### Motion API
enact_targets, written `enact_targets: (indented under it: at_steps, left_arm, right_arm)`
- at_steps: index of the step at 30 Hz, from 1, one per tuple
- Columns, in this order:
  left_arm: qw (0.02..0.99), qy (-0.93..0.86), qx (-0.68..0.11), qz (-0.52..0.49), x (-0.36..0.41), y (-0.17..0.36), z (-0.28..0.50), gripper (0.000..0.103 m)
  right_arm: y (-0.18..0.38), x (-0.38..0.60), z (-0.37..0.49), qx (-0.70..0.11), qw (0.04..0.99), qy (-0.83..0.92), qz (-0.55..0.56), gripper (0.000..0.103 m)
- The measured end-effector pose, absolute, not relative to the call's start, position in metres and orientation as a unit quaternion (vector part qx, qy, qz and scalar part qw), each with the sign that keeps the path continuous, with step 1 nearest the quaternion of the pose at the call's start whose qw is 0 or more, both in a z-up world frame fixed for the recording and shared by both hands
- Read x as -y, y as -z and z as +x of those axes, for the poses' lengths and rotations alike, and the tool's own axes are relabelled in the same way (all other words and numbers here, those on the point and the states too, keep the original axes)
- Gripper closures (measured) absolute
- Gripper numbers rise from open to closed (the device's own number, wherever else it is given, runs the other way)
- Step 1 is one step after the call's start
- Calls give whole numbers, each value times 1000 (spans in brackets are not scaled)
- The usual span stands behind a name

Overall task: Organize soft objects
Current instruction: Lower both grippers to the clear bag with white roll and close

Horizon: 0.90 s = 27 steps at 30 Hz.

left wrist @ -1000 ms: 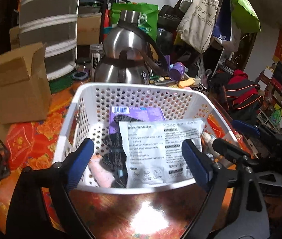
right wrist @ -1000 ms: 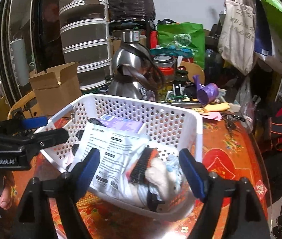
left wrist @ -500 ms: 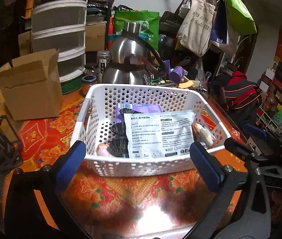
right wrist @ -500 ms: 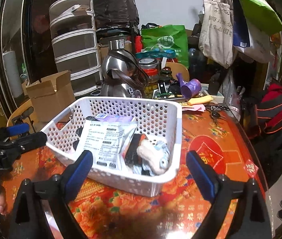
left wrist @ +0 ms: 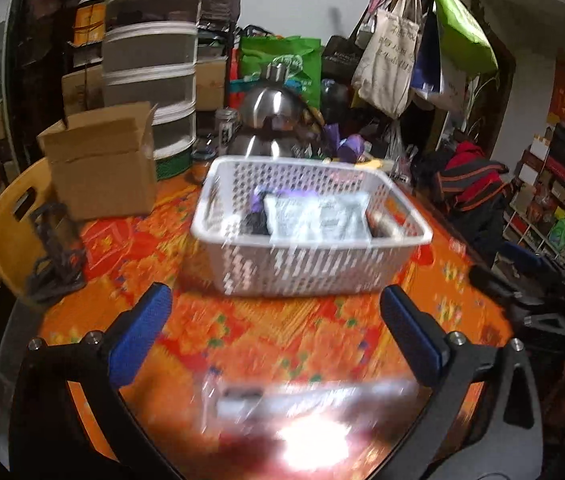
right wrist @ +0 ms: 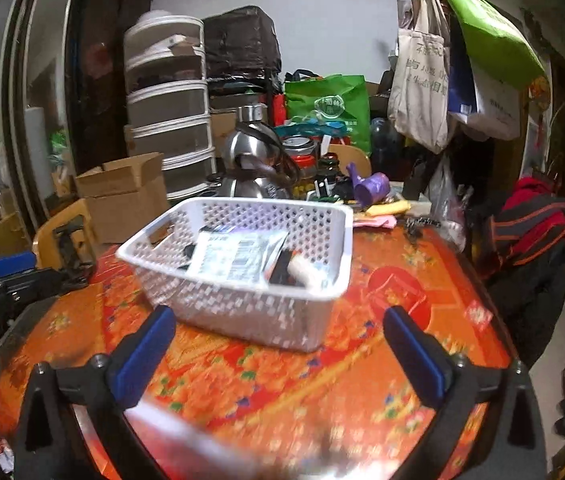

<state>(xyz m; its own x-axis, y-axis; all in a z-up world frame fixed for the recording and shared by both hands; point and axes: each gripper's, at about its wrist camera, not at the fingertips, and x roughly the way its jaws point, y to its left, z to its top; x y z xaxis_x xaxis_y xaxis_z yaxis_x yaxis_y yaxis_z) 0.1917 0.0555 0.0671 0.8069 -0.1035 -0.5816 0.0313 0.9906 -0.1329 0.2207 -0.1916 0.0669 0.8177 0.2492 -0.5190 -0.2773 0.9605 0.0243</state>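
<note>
A white perforated basket (left wrist: 302,268) (right wrist: 242,300) stands on the orange flowered tablecloth (left wrist: 282,340). In it lie a white printed packet (left wrist: 318,218) (right wrist: 234,254), a purple pack (left wrist: 260,200), dark soft items (left wrist: 252,222) and a pale rolled piece (right wrist: 302,268). My left gripper (left wrist: 274,296) hangs open in front of the basket's near wall, holding nothing. My right gripper (right wrist: 278,316) is opening its jaws short of the basket's near corner, with nothing between them. Each gripper shows at the edge of the other's view, the right gripper (left wrist: 522,280) and the left gripper (right wrist: 10,268).
Left of the basket are an open cardboard box (left wrist: 102,164) and a yellow chair back (left wrist: 6,232). Behind it stand a steel kettle (right wrist: 250,152), jars, a purple cup (right wrist: 374,186) and stacked drawers (left wrist: 150,72). Tote bags (right wrist: 422,80) hang at the back right.
Both grippers have drawn back from the basket and their jaws have spread wider. The basket, earlier between the fingers, now stands apart on the table.
</note>
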Motion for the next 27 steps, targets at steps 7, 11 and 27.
enact_targets:
  at_steps: [7, 11, 27]
  left_arm:
    - [930, 34, -363, -50, -72, 7, 158, 0]
    - [910, 32, -409, -58, -77, 49, 162, 0]
    - [885, 27, -459, -70, -88, 99, 185, 7]
  right_arm:
    - [7, 215, 184, -365, 920, -140, 17, 0]
    - [39, 214, 174, -399, 905, -143, 16, 0]
    - [80, 180, 178, -443, 876, -190, -25, 42]
